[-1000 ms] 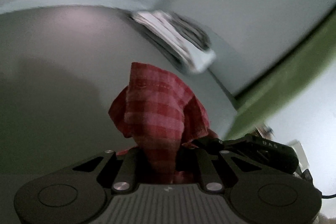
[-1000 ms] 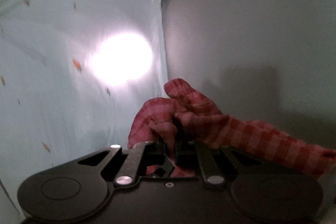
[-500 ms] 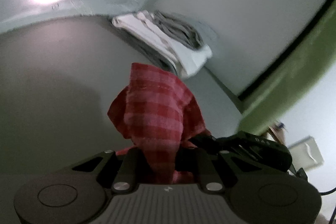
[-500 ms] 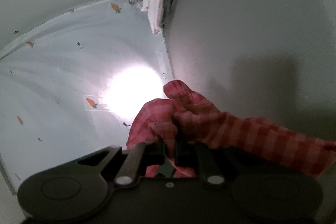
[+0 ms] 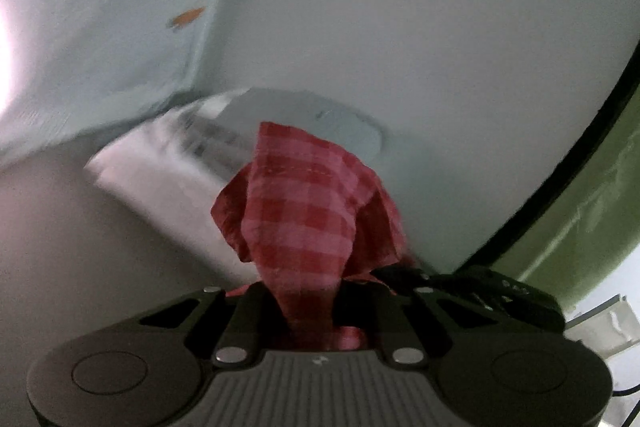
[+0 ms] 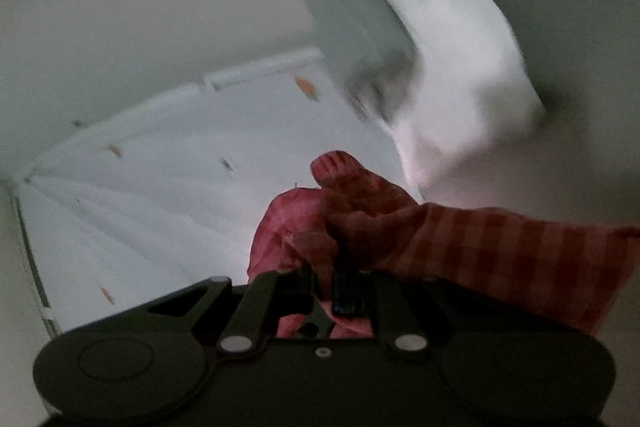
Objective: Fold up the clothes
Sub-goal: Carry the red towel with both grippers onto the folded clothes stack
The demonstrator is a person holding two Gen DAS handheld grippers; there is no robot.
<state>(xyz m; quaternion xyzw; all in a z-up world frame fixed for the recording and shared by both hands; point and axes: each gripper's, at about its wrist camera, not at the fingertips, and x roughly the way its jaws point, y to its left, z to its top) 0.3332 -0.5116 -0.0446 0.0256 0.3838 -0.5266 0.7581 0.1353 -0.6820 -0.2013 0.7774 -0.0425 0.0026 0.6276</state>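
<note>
The left gripper (image 5: 310, 301) is pinching a bunched fold of the red checked cloth (image 5: 304, 211), its fingers (image 5: 260, 303) closing narrowly on the fabric, which is standing up just ahead of them. The right gripper (image 6: 324, 291) is likewise clamping the red checked cloth (image 6: 480, 251), which is trailing away to the right of its fingers (image 6: 348, 291). Beyond both pairs of fingers, a blurred stack of folded white and grey laundry (image 5: 168, 171) (image 6: 452, 75) is lying. A pale sheet with small orange motifs (image 6: 160, 211) is spreading out ahead-left of the right fingers.
</note>
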